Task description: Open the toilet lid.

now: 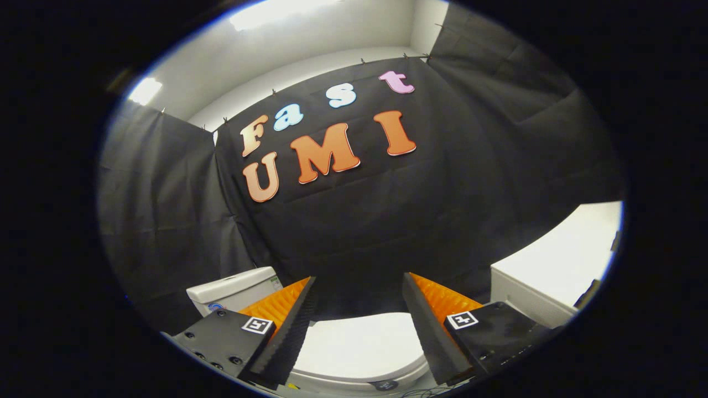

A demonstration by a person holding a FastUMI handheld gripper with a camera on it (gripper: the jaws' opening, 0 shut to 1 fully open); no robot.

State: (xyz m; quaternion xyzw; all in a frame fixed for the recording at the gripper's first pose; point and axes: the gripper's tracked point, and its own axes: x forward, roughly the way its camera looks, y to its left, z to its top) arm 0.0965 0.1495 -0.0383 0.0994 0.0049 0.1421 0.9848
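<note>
Fingers (312,326) sit nearest the lens, spread wide apart, gripping nothing; gap between them is clear. Gripper (359,284) hangs above the toilet, tips not touching it.

White glossy plastic toilet lid (359,345) lies right below and between the fingers, at 6 o'clock from the gripper midpoint. Lid is down, flat on the bowl, closed. Its near rim curves under both fingers; a small dark round button or badge (385,384) sits at the front edge, detail too small to tell.

White ceramic toilet cistern (235,290) stands at 9 o'clock of the lid, just beyond the left finger, against the wall, with a small blue mark on its front.

White flat-topped counter or cabinet (553,271) at 3 o'clock, beyond the right finger, apart from the toilet.

Black cloth booth wall (387,221) runs behind everything at 12 o'clock; white room wall (310,50) and bright ceiling lights above it.
</note>
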